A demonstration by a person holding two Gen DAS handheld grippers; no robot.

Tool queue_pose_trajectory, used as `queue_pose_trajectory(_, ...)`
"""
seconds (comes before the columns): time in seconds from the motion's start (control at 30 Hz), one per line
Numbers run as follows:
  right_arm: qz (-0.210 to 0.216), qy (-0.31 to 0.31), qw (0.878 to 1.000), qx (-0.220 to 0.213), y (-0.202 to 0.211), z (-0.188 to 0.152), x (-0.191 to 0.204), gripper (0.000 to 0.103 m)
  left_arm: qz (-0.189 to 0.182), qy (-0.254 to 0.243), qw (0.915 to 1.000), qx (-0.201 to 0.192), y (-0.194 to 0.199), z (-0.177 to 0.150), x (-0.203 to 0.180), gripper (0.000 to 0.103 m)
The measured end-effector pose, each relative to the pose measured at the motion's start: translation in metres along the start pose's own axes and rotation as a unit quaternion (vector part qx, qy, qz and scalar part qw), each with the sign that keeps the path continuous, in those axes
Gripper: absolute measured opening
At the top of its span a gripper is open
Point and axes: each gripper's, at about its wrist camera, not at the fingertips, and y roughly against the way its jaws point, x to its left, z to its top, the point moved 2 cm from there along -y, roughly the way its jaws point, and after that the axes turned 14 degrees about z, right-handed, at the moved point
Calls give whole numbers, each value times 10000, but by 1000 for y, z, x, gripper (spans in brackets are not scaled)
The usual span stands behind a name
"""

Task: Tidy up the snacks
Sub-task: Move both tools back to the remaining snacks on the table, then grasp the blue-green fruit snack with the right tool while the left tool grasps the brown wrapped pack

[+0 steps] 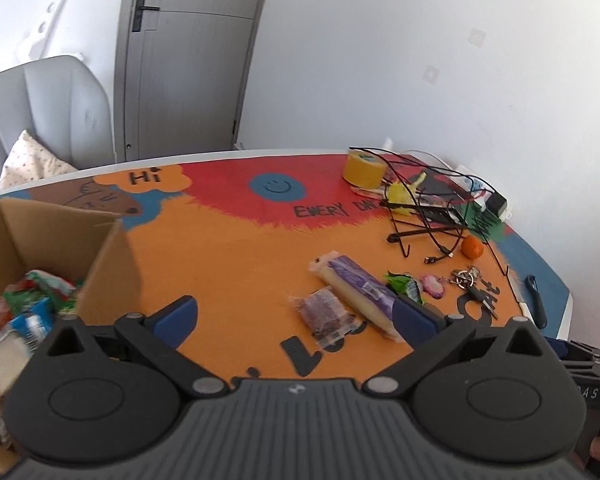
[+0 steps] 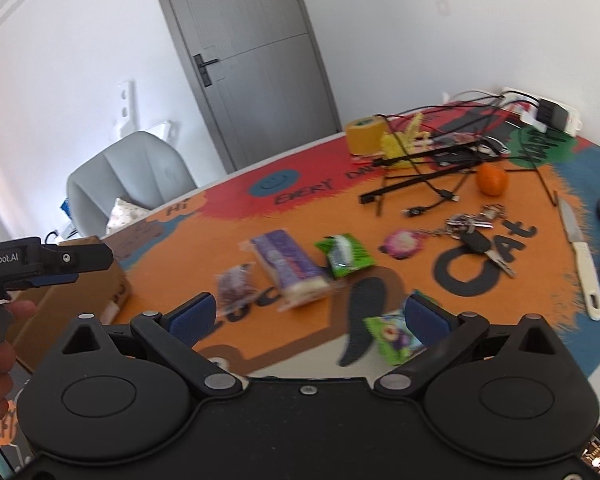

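The open brown cardboard box sits at the left edge of the colourful orange printed table mat, holding several crumpled red, green and blue snack packets. The left gripper hovers beside it with fingers spread wide, empty; the right gripper is likewise wide and empty, a small green-and-purple sachet lying between its pads. Farther out lie a clear packet of dark purple snack, touching a long purple-and-cream wrapped bar, then a crinkled green wrapper. Beyond rest keys and an orange fruit
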Motion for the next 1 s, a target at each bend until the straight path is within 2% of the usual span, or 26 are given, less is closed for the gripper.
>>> queue_pose_trajectory(0.43,-205,-324,9992,137,-14,-11,-48,101,-138,-156,9993,323,-49,-9,-38,101)
queue_pose_trajectory(0.57,-230,-351,9989,212,-22,-14,-57,96,-125,-183,9988,444,-67,-13,-44,100)
queue_pose_trajectory(0.73,-303,-318,9986,284,-30,-17,-63,89,-64,-213,9980,584,-89,-17,-49,88)
queue_pose_trajectory(0.87,-291,-307,9984,368,-34,-18,-66,83,34,-179,9974,701,-106,-18,-52,84)
queue_pose_trajectory(1.0,-275,-269,9984,407,-35,-17,-68,81,164,-159,9967,781,-117,-18,-56,76)
